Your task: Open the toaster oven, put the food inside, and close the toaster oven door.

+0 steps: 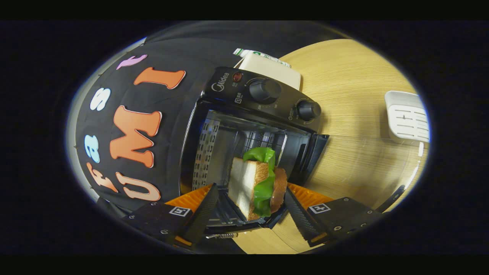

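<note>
The black toaster oven (229, 82) stands open, turned sideways in the gripper view, and its glass door (366, 160) is swung fully out over the wooden table. A sandwich (256, 183) of white bread, green lettuce and a brown slice sits at the oven's mouth, partly inside the cavity. My gripper (251, 189) straddles it with its fingers spread. A dark gap shows between the left finger (204, 210) and the white bread. The right finger (300, 215) lies close against the brown slice. The far end of the sandwich hides part of the wire rack.
The oven's two knobs (264, 90) sit on its control panel. A cream box (273, 68) stands behind the oven. A white slotted device (407, 118) rests on the wooden table (344, 76) beyond the door's handle (419, 151).
</note>
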A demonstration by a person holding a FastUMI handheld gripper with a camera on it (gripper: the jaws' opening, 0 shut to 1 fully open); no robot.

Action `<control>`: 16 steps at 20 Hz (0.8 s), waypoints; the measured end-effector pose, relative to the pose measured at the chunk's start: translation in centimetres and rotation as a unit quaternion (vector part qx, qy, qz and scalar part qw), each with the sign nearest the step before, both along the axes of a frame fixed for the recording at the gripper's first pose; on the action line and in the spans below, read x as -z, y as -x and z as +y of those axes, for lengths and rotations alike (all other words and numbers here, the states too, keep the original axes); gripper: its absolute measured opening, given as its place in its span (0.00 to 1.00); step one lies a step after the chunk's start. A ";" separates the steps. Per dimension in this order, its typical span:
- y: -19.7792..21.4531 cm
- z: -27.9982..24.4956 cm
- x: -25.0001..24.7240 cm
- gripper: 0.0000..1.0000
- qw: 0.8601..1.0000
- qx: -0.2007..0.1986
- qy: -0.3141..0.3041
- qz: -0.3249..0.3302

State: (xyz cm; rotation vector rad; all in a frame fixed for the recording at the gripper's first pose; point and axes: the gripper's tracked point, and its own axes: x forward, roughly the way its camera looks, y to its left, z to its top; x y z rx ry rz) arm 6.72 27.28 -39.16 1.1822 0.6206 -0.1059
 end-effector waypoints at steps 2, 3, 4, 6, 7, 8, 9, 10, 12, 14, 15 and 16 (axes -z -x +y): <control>0.9 0.3 -0.1 0.97 1.000 -0.011 0.019 0.000; 1.4 0.1 -0.3 0.98 0.999 -0.015 0.032 -0.001; 1.8 0.0 -0.4 0.98 0.999 -0.021 0.040 -0.002; 2.3 -0.1 -0.8 0.98 0.999 -0.027 0.040 -0.009; 2.3 -0.1 -0.5 0.98 0.999 -0.028 0.038 -0.005; 2.3 -0.1 -0.1 0.98 0.999 -0.027 0.035 0.004; 2.1 0.0 0.1 0.98 0.999 -0.025 0.029 0.008; 1.9 0.2 0.3 0.98 0.999 -0.024 0.028 0.011; 1.3 0.5 0.8 0.98 0.999 -0.020 0.027 0.019; 0.7 0.9 0.9 0.98 0.999 -0.021 0.028 0.025; 0.4 1.2 1.0 0.98 0.999 -0.022 0.031 0.028; 0.3 1.2 0.9 0.98 0.999 -0.023 0.037 0.030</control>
